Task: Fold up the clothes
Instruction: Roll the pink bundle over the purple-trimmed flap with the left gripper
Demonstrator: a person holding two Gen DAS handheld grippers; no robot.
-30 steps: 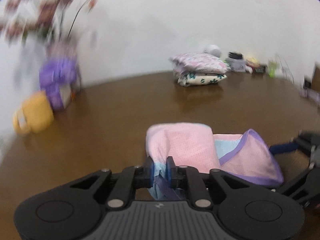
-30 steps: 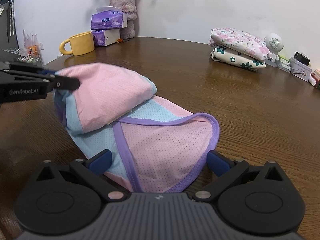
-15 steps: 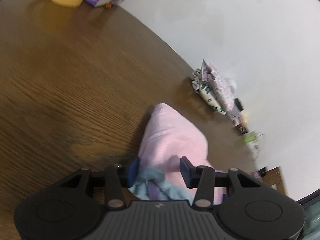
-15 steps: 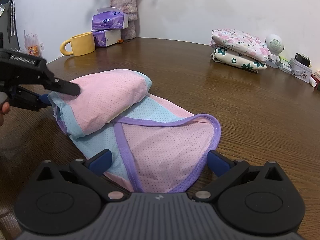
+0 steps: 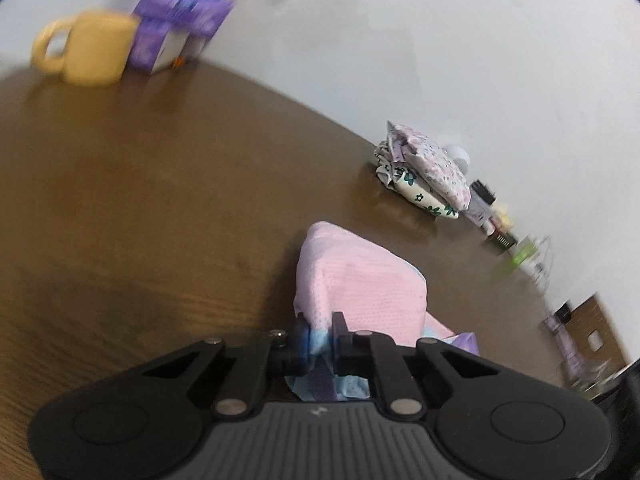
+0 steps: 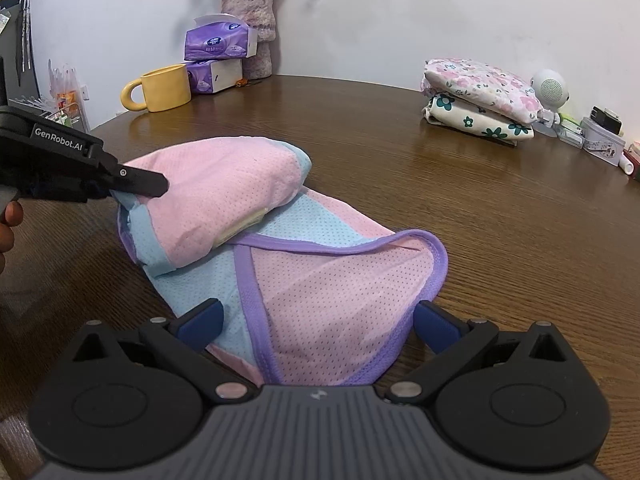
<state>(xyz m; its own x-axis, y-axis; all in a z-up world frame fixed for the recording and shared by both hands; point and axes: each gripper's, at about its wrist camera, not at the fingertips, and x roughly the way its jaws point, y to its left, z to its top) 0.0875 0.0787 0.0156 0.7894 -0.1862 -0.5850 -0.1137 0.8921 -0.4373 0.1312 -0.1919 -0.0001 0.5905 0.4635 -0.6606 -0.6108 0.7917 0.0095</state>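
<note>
A pink, light-blue and purple-trimmed garment [image 6: 304, 272] lies partly folded on the brown wooden table [image 6: 500, 216]. Its left part is rolled over into a thick pink fold [image 6: 216, 200]. My left gripper [image 5: 320, 334] is shut on the blue edge of that fold [image 5: 360, 288]; in the right wrist view it [image 6: 136, 184] comes in from the left. My right gripper [image 6: 318, 316] is open, its blue fingertips [image 6: 200, 318] standing either side of the garment's near end, just above the cloth.
A stack of folded floral clothes [image 6: 480, 100] lies at the back right, with a white speaker [image 6: 550, 88] and small items beside it. A yellow mug [image 6: 160, 88], purple tissue packs [image 6: 220, 52] and a flower vase [image 6: 252, 28] stand at the back left.
My left gripper opened about half a second ago and has shut again on the fold's blue edge, tilting as it moved. The right gripper has stayed still and open.
</note>
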